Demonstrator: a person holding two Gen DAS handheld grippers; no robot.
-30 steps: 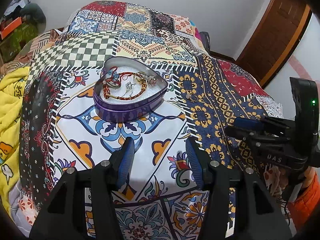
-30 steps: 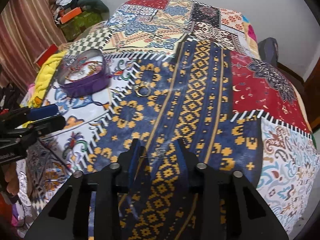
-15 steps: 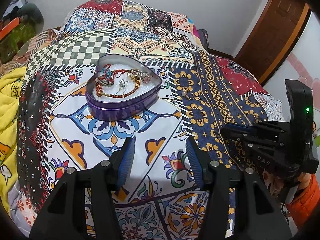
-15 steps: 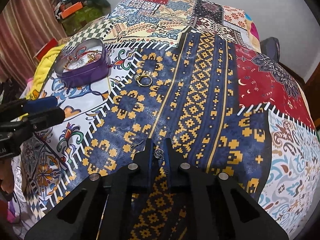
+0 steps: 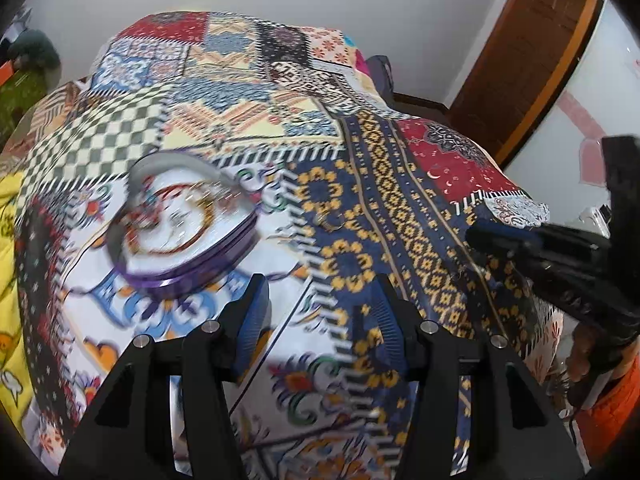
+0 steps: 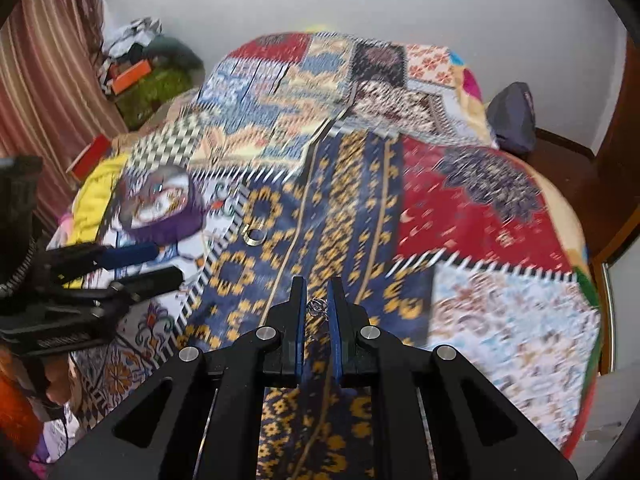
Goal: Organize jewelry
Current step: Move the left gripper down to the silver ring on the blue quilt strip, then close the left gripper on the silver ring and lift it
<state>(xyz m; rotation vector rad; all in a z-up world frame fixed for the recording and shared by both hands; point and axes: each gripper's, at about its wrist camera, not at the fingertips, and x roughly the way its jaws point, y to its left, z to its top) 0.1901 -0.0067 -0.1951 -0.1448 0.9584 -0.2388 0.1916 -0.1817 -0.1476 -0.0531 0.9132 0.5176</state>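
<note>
A purple heart-shaped tin (image 5: 224, 254) holding bracelets and other jewelry sits on the patchwork bedspread; it also shows in the right wrist view (image 6: 172, 226). A gold ring (image 6: 255, 236) lies loose on the blue-and-yellow patch, right of the tin, and is faint in the left wrist view (image 5: 329, 222). My right gripper (image 6: 318, 300) is shut on a small silver earring (image 6: 316, 306), lifted above the bedspread. My left gripper (image 5: 320, 308) is open and empty, hovering in front of the tin.
The patchwork bedspread (image 6: 460, 216) covers the whole bed. A yellow blanket (image 5: 8, 280) lies at the left edge. Clutter and a striped curtain (image 6: 48, 72) stand at the far left. A dark bag (image 6: 514, 118) and a wooden door (image 5: 532, 40) are at the right.
My right gripper closed on the small earring and lifted it off the bedspread. Both views shifted with motion blur; the left gripper stayed open and swung a little rightward.
</note>
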